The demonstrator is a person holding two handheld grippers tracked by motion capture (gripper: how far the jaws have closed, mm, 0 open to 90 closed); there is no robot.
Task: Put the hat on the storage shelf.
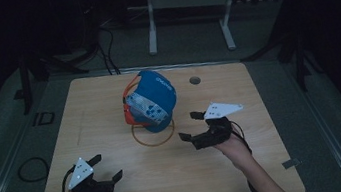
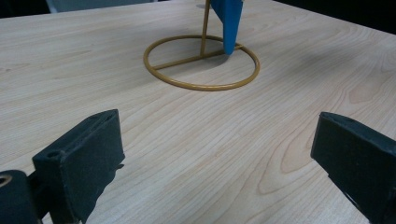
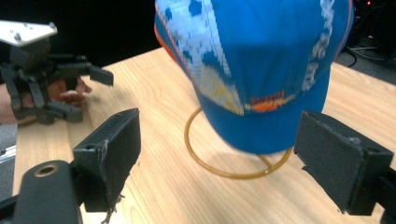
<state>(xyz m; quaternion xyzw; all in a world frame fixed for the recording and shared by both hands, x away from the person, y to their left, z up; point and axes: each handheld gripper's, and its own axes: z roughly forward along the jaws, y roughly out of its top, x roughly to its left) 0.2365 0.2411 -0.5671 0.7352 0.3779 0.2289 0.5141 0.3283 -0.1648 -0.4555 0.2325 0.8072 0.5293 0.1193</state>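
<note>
The cap [image 3: 261,70] carries white lettering down its side panel, running along the edge away from its patterned white-and-blue band [image 3: 210,60]; the letters are cut off and blurred, so no word can be read. Below that band sits a small orange mark [image 3: 268,103], also too blurred to read. In the high view the lettering on the cap [image 1: 151,98] is too small to make out.

2 black grippers [image 1: 102,171], grey plates

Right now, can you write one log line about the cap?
blue cap: on gold wire stand | right gripper: open, beside cap, apart | left gripper: open, empty
</note>
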